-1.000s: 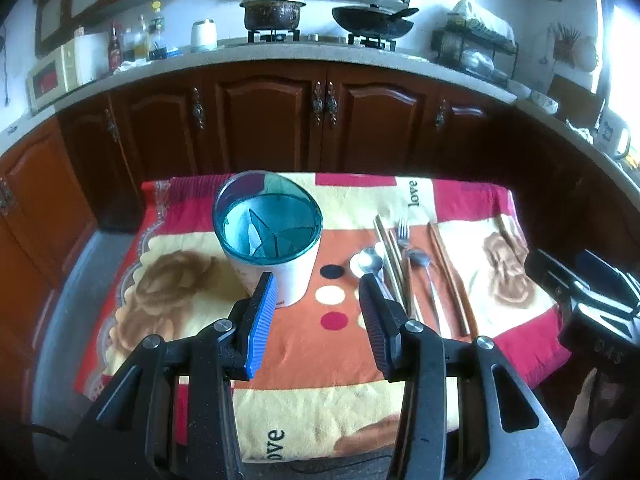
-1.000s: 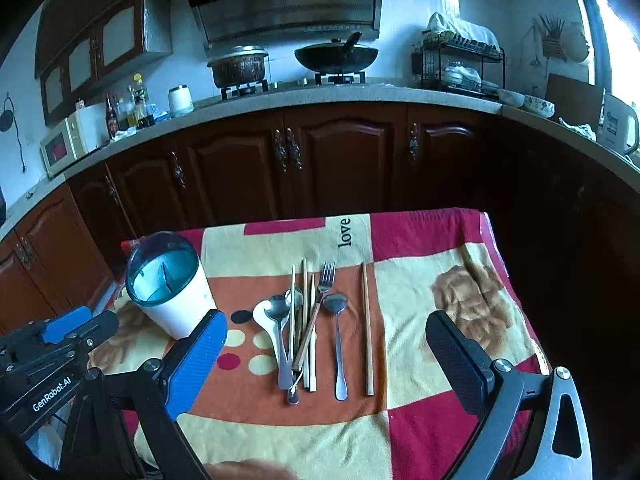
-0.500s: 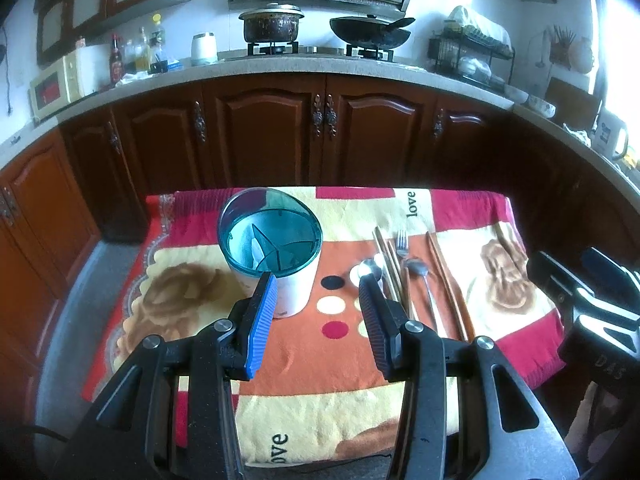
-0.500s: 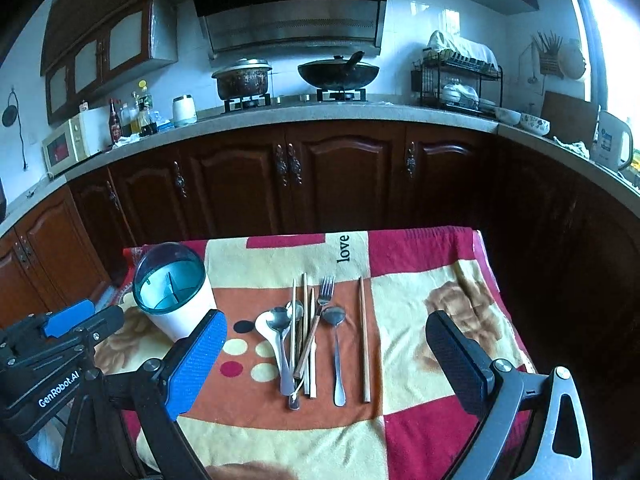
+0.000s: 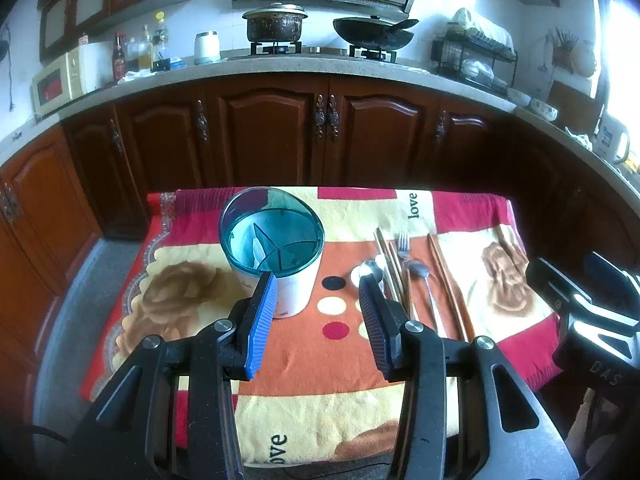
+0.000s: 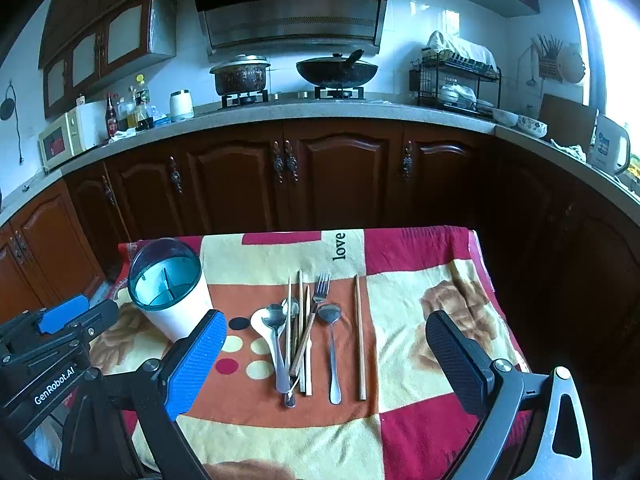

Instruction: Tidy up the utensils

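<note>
Steel spoon (image 6: 276, 320) first: both my tongs, left (image 5: 318, 312) and right (image 6: 324, 354), gape wide, empty; pinch mid-handle, drop into holder (image 6: 168, 288).

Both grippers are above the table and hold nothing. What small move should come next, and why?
Probably lower the right gripper, whose jaws stand wide open, onto the lone chopstick at the right edge of the cutlery. It lies apart from the tangled spoons and fork, so it looks easiest to pinch. The holder stands upright and empty at the left.
</note>
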`<act>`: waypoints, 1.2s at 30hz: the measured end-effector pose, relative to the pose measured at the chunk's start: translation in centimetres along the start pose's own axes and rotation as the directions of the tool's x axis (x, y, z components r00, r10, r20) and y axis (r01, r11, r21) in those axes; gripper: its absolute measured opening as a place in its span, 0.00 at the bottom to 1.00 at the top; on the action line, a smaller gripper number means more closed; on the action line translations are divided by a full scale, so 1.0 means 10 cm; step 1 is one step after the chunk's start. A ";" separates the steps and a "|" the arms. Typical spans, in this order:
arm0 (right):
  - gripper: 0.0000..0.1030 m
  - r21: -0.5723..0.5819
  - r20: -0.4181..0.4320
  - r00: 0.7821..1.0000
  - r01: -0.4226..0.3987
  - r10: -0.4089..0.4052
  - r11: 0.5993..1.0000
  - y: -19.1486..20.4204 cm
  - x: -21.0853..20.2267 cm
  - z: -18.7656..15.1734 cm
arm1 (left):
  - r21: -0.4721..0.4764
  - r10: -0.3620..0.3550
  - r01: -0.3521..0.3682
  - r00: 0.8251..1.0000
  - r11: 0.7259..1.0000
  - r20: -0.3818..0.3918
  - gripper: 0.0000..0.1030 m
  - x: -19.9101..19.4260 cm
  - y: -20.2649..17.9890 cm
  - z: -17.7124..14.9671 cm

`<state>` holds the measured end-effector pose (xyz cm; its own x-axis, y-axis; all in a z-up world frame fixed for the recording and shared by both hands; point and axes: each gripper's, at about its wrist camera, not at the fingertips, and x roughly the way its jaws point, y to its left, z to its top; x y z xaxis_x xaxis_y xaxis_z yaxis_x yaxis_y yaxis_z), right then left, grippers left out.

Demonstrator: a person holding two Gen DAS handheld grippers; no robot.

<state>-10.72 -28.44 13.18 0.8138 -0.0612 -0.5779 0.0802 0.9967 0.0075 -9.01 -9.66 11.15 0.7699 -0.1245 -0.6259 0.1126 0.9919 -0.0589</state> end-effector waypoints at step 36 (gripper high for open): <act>0.96 -0.019 -0.027 1.000 0.010 -0.011 1.000 0.05 0.11 -0.02 | -0.001 -0.014 0.014 0.999 1.000 -0.029 0.41 0.08 -0.03 -0.05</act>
<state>-9.89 -27.95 12.42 0.7972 -0.0705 -0.5996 0.0776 0.9969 -0.0140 -8.79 -10.01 10.27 0.7494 -0.1376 -0.6476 0.1228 0.9901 -0.0682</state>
